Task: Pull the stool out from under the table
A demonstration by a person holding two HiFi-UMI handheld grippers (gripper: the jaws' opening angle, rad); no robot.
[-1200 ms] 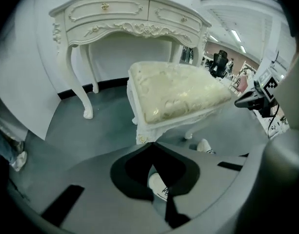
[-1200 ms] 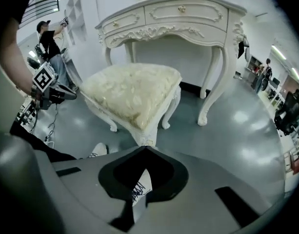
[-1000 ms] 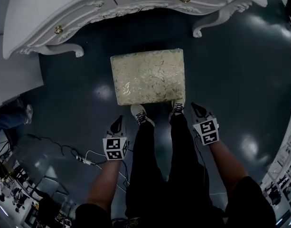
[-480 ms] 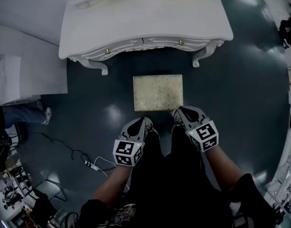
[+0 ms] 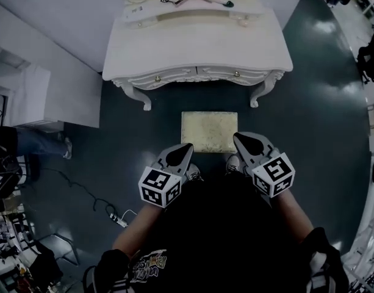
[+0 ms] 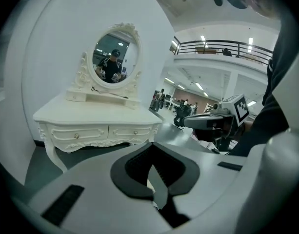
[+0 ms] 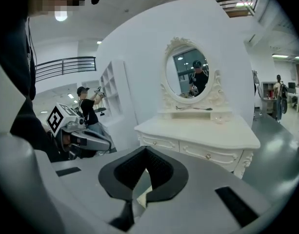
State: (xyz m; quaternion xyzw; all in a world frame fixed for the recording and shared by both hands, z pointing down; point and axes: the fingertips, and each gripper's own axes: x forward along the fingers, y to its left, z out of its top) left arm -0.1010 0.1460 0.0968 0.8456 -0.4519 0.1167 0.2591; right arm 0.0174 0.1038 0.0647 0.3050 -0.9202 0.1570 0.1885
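Pale gold, the stool (image 5: 209,131) stands on the dark floor (image 5: 321,102), clear of the white table (image 5: 199,44) and just before the person's feet. Its near corners lie behind the left gripper (image 5: 184,148) and right gripper (image 5: 239,138), and its legs are hidden under the seat. Both grippers have their jaws together and hold nothing. In the gripper views only a pale sliver shows past the jaws, too small to name.
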